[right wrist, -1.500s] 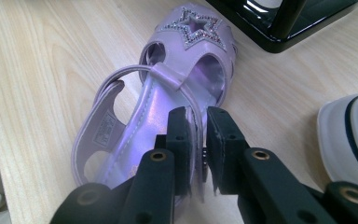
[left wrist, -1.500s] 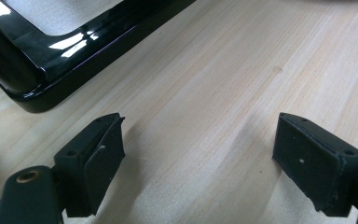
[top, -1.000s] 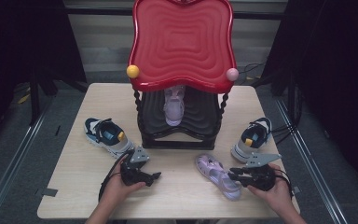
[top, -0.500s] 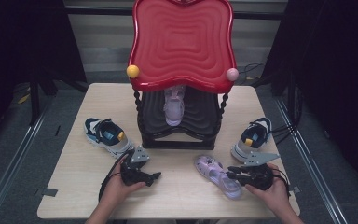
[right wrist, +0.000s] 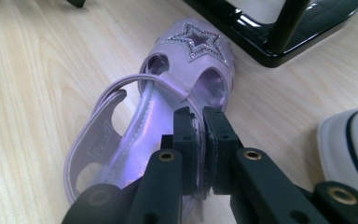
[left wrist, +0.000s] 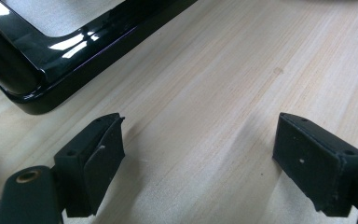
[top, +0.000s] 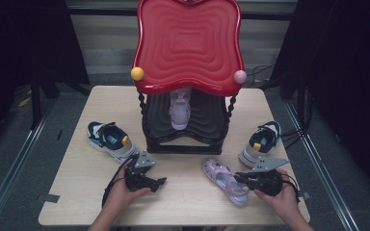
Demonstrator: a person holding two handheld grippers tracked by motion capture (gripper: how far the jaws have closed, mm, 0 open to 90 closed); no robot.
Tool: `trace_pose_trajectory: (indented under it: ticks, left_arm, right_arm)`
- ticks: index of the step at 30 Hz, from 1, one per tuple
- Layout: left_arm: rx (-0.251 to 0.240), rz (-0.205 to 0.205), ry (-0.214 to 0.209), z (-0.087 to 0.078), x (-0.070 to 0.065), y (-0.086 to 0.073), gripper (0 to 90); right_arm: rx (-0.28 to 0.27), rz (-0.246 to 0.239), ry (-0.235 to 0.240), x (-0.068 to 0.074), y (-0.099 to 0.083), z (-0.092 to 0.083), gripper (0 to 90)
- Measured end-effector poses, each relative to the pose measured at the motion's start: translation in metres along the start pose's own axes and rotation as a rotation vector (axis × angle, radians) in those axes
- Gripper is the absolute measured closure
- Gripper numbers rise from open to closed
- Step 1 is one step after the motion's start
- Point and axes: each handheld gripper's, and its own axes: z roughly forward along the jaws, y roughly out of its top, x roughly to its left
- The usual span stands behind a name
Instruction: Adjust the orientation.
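Note:
A purple sandal (top: 221,179) with a star on its toe (right wrist: 200,39) lies on the table's front right. My right gripper (top: 238,179) comes at it from the right, and its jaws have just been closing. In the right gripper view the right gripper (right wrist: 199,114) is shut on the sandal's near side wall, which is pinched between the pads. The matching sandal (top: 179,108) stands on the lower shelf of the black stand (top: 188,139) with a red top. My left gripper (top: 161,181) rests on the table front left; the left gripper (left wrist: 198,140) is open over bare wood.
A blue and white sneaker (top: 111,140) lies left of the stand and its mate (top: 260,142) right of it, close behind my right hand. The stand's glossy black base (left wrist: 74,46) is just ahead of the left jaws. The wooden table (top: 77,207) ends near both wrists.

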Motion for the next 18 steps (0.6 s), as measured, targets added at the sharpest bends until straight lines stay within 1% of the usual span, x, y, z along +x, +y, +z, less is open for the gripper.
trace_pose_trajectory:
  ticks: [2, 4, 5, 6, 10, 14, 18]
  left_arm:
    - [0.0, -0.001, 0.0, 0.0, 0.0, 0.0, 15.6]
    - [0.0, -0.001, 0.0, 0.0001, 0.0, 0.0, 15.6]
    - [0.0, -0.001, 0.0, 0.0001, 0.0, 0.0, 15.6]
    - [-0.003, -0.001, -0.001, 0.0002, 0.0, -0.0001, 15.6]
    - [0.0, -0.001, 0.0, 0.0001, 0.0, 0.0, 15.6]
    - [0.0, 0.0, 0.0, 0.0, 0.0, 0.0, 15.6]
    - [0.0, 0.0, 0.0, 0.0001, 0.0, 0.0, 15.6]
  right_arm:
    - [-0.004, 0.004, 0.002, -0.0004, 0.0002, -0.0006, 84.7]
    - [-0.007, 0.0, -0.01, -0.0001, 0.0, -0.0015, 84.9]
    - [-0.01, -0.001, -0.004, -0.0002, 0.0, -0.0015, 84.9]
    - [-0.014, -0.008, -0.01, 0.0002, 0.0001, -0.0019, 85.0]
    - [-0.018, -0.012, -0.018, 0.0016, 0.0005, -0.0037, 85.0]
    - [-0.034, -0.024, -0.028, 0.0028, 0.0012, -0.0058, 85.1]
    - [-0.037, -0.036, -0.042, 0.0049, 0.0015, -0.0044, 85.1]
